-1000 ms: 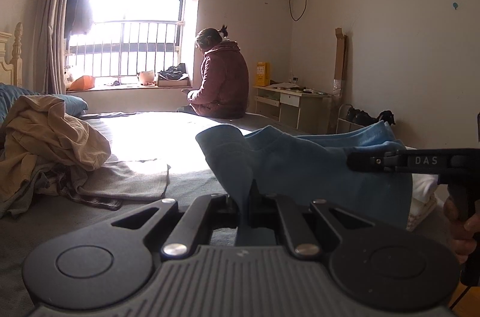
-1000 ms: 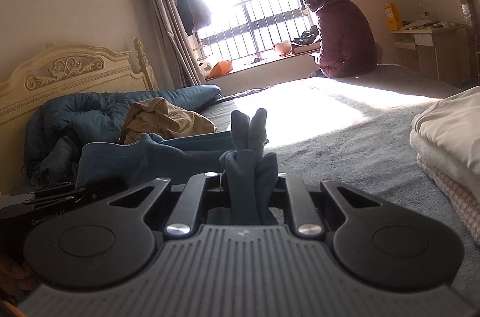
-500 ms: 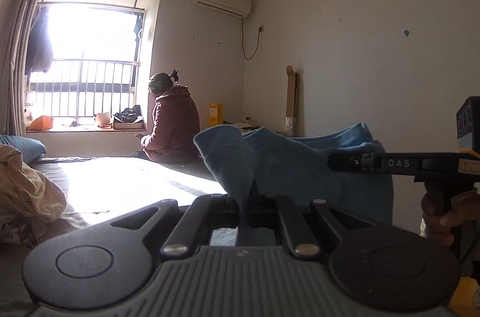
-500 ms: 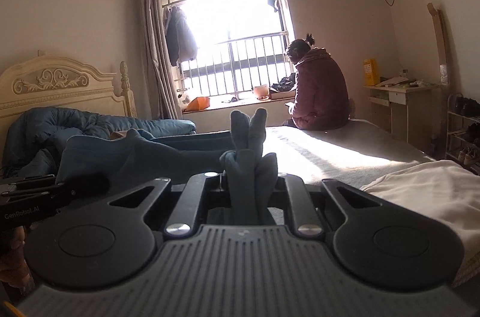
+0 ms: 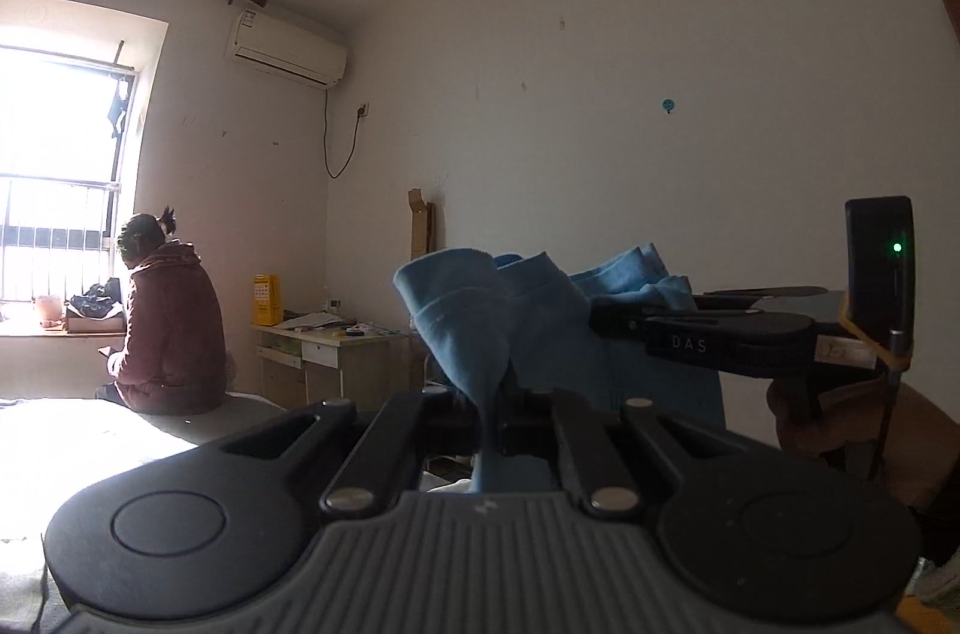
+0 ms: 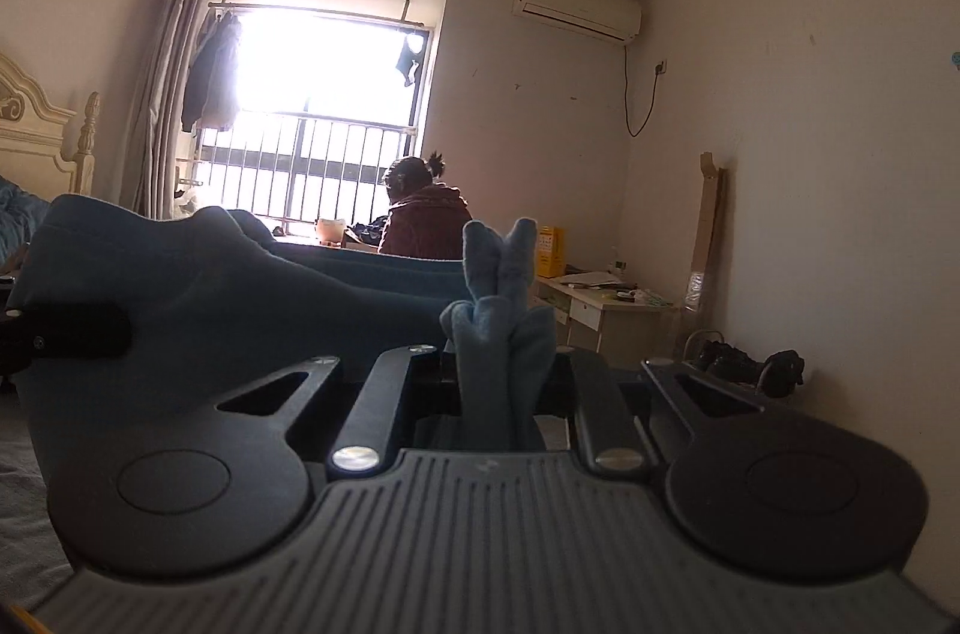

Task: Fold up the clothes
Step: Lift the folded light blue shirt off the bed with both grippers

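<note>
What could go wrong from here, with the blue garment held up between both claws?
1. The left claw pinches only a narrow edge of the blue garment; a pull sideways could slip it free.
2. The right claw holds a bunched wad, so the fold may come out creased.
3. Both cameras look across the room, not down at the bed, so laying the garment down is partly blind.

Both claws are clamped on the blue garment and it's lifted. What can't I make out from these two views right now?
- Blue garment lower part: left wrist view, hidden behind the left claw body.
- Garment type: bunched folds at the right claw, can't tell.
- Bed: right wrist view, mostly behind the cloth and cut off by the edge.
</note>
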A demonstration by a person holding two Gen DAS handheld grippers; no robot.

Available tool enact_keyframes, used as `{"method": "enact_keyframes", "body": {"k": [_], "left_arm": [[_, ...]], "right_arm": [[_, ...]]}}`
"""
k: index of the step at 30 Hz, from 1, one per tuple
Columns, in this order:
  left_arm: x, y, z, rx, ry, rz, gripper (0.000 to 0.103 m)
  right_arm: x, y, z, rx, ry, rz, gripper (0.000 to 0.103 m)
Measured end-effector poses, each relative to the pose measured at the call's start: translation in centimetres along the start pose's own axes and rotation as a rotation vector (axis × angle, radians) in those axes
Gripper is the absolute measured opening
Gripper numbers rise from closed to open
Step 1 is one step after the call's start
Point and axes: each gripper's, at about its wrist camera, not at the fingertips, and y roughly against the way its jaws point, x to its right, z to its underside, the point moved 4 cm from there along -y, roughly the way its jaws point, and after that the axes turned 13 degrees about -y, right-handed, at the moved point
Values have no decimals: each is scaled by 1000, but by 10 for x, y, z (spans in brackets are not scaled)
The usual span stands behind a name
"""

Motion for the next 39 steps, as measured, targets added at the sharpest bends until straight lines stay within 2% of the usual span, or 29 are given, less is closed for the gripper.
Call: {"method": "enact_keyframes", "body": {"k": [11, 19, 25, 30, 33, 38, 39], "left_arm": [[20, -117, 27, -48, 69, 93, 5], [12, -156, 52, -77, 79, 76, 5], [-10, -171, 73, -117, 102, 67, 5], [-23, -161, 90, -138, 116, 90, 6], [-30, -157, 106, -154, 112, 131, 16], [-20, -140, 141, -176, 70, 162, 36], [-20, -140, 148, -181, 62, 160, 36]], "right_arm": [[84, -69, 1, 12, 62, 123, 11], [125, -118, 21, -27, 5, 165, 11], [113, -126, 35, -36, 4, 127, 11], [98, -109, 31, -23, 17, 84, 11], [88, -98, 24, -14, 37, 64, 11], [67, -84, 9, 5, 72, 27, 11], [61, -79, 5, 9, 76, 18, 11]]}}
